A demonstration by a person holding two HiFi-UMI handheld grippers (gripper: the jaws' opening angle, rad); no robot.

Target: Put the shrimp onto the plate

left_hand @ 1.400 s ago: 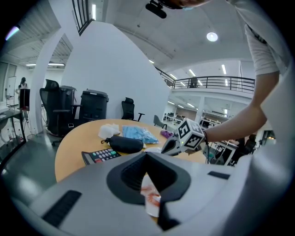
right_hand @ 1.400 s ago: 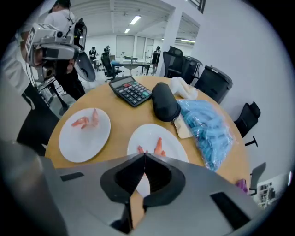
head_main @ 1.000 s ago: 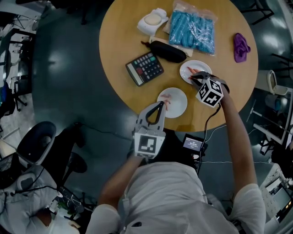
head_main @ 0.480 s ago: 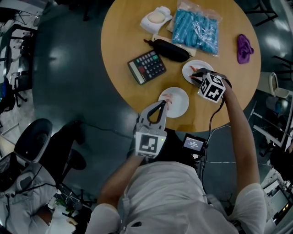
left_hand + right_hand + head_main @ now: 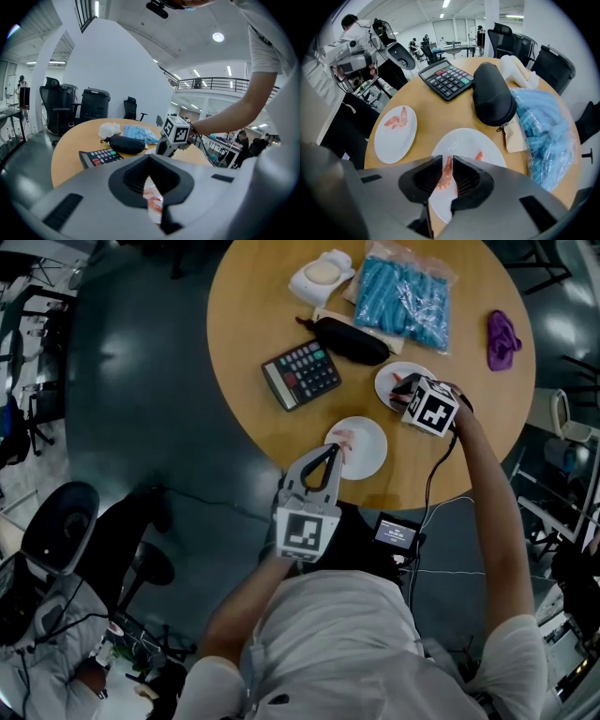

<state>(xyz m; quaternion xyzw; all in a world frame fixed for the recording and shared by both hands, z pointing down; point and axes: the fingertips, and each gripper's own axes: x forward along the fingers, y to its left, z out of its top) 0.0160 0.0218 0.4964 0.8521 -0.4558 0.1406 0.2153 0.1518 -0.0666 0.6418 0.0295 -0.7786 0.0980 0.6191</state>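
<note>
Two white plates sit near the front edge of the round wooden table (image 5: 262,315). My right gripper (image 5: 446,177) is shut on a pink shrimp (image 5: 447,168) just above the right plate (image 5: 464,140), where another shrimp (image 5: 478,156) lies. In the head view this gripper (image 5: 403,390) is over that plate (image 5: 392,376). The left plate (image 5: 393,138) holds two shrimp (image 5: 396,119). My left gripper (image 5: 330,454) hovers at the near rim of this plate (image 5: 367,451), jaws together and empty; its own view shows those shrimp (image 5: 151,196) through the slit.
A calculator (image 5: 300,375), a black zip case (image 5: 349,340), a bag of blue items (image 5: 405,298) and a white object (image 5: 321,277) fill the table's far side. A purple cloth (image 5: 501,337) lies at the right edge. Office chairs stand round the table.
The right gripper has shifted a little farther over its plate and its marker cube has turned, with the shrimp still in the jaws. The left gripper has stayed put.
</note>
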